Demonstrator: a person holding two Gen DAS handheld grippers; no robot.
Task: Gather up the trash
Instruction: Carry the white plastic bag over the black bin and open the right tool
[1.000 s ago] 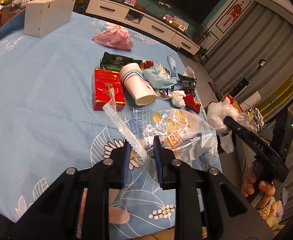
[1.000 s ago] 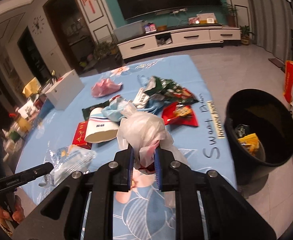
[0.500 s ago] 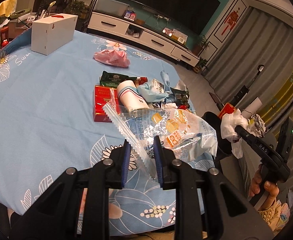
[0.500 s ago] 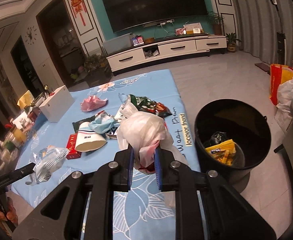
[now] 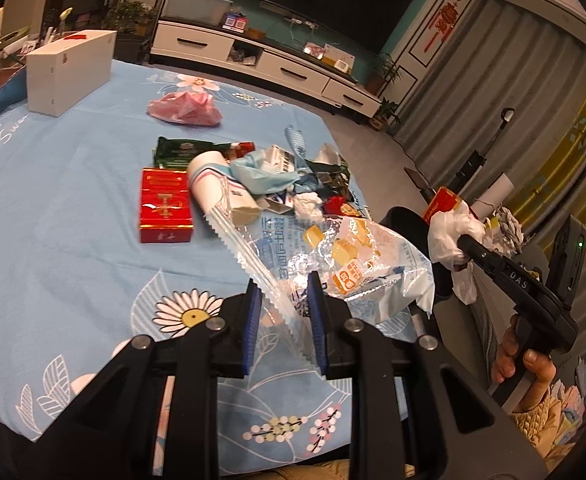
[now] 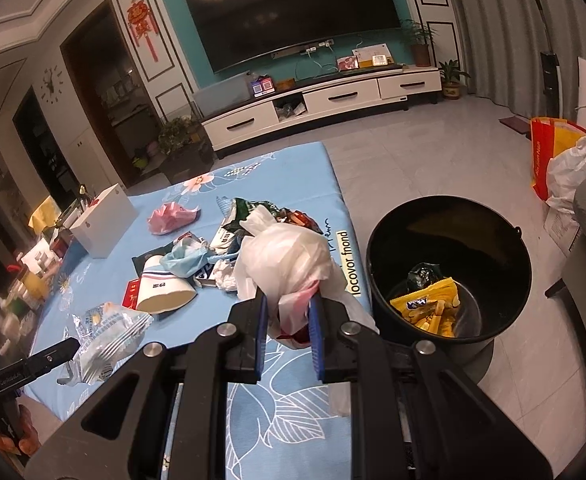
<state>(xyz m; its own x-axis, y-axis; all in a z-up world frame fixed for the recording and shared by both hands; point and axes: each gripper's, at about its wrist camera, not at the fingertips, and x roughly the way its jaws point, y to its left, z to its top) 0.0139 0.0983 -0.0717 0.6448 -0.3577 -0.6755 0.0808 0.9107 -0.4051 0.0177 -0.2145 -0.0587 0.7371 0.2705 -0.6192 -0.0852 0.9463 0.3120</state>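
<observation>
My left gripper (image 5: 283, 320) is shut on a clear snack wrapper (image 5: 333, 256) with yellow print and holds it above the blue floral tablecloth (image 5: 73, 216); the wrapper also shows in the right wrist view (image 6: 107, 332). My right gripper (image 6: 289, 328) is shut on a bunched white plastic bag (image 6: 285, 256) and holds it near the table's right edge, left of the black trash bin (image 6: 449, 272). The bag also shows in the left wrist view (image 5: 451, 232). The bin holds a yellow packet (image 6: 429, 304).
Trash lies mid-table: a red box (image 5: 165, 206), a tipped paper cup (image 5: 221, 192), a blue mask (image 5: 261, 174), a green packet (image 5: 181, 150), a pink bag (image 5: 185, 106). A white box (image 5: 69, 70) stands far left. Bags (image 6: 565, 160) sit on the floor.
Both grippers have lifted with their loads. The right gripper has risen and drawn back, and the bin now shows more fully to its right. The table trash has not moved.
</observation>
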